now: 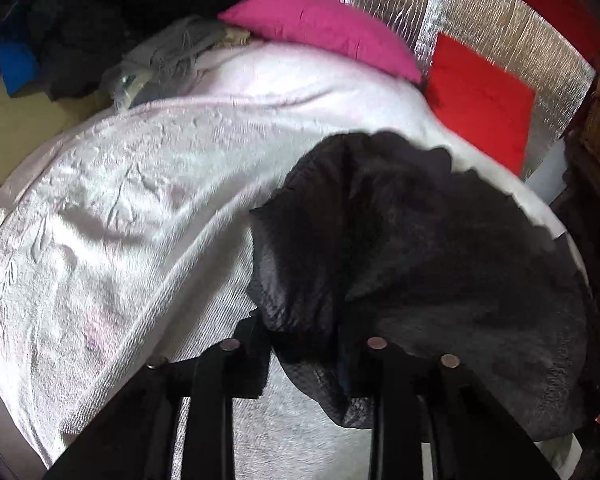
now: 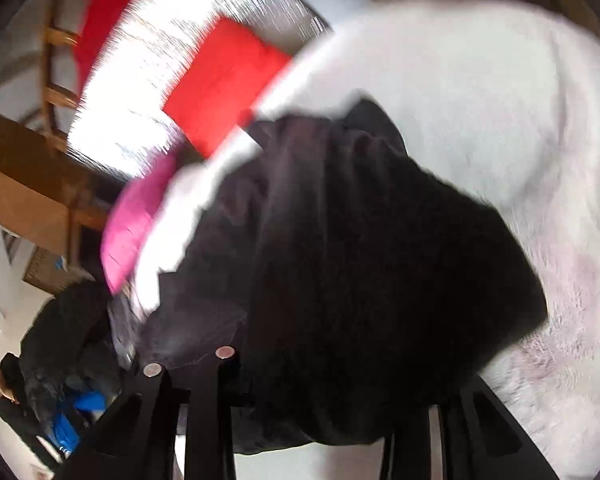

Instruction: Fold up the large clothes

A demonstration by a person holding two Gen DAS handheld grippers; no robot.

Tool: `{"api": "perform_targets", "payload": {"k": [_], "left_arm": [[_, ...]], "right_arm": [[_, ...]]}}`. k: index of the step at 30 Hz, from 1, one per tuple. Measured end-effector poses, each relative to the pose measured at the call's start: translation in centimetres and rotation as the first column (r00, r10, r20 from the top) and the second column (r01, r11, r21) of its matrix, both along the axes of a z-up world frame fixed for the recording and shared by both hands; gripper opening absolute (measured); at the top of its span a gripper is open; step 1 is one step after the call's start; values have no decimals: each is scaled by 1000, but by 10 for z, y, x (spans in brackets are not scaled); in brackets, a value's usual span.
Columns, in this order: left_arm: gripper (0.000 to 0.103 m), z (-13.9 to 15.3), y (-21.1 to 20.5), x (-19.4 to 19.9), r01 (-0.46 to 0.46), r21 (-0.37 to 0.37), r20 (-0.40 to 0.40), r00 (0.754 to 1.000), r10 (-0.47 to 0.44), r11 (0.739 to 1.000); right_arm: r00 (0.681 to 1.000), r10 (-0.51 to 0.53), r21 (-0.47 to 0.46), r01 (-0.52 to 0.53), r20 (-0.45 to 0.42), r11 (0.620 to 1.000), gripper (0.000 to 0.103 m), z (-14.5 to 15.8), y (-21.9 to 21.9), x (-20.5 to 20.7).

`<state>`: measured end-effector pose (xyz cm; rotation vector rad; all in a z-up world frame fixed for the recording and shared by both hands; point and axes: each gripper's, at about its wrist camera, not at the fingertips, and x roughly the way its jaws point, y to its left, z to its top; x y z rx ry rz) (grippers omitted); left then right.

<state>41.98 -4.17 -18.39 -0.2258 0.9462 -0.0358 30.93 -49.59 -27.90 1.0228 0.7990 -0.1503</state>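
**Both tongs on the black garment, fold about to start**

The left tongs [image 1: 304,348] grip a bunched edge of the black garment [image 1: 420,248], the cloth pinched between the jaws and draping away from them. The right tongs [image 2: 328,376] are buried in the same dark cloth [image 2: 360,264]; it fills the gap between the jaws and hides one of them, so they look clenched on it, though blur leaves this less sure.

The garment lies crumpled near the bed's right edge, on the white blanket [image 1: 140,208], below the pink pillow [image 1: 324,28] and red cushion [image 1: 480,100] at the head end.

This looks like the pick-up step. Next, the cloth needs lifting and spreading flat before any fold. No containers are visible.
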Motion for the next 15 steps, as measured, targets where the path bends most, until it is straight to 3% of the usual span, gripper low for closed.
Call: {"api": "perform_targets", "payload": {"k": [1,4,6,9,12,15], "left_arm": [[38,1,6,1,-5,-22,-6,1000,5,1000],[47,13,17,-6,-4,2,17,1000,4,1000],[54,22,24,-16,-6,50,27,1000,5,999],[55,33,42,-27,-23,70,48,999,20,997],[57,46,49,-20,-75,131,121,991,59,989],[74,45,46,8,-63,117,144,989,46,991]], "right_arm": [[1000,-1,30,1,-15,1000,59,-4,-4,-1],[996,72,22,-71,-54,997,59,10,-8,-8],[980,168,-30,-172,-110,985,60,26,-5,-14],[947,277,-142,-300,-159,943,60,58,0,-35],[965,256,-226,-262,-55,938,60,97,-9,-46],[984,179,-313,-171,-2,934,61,123,-21,-11]]}}
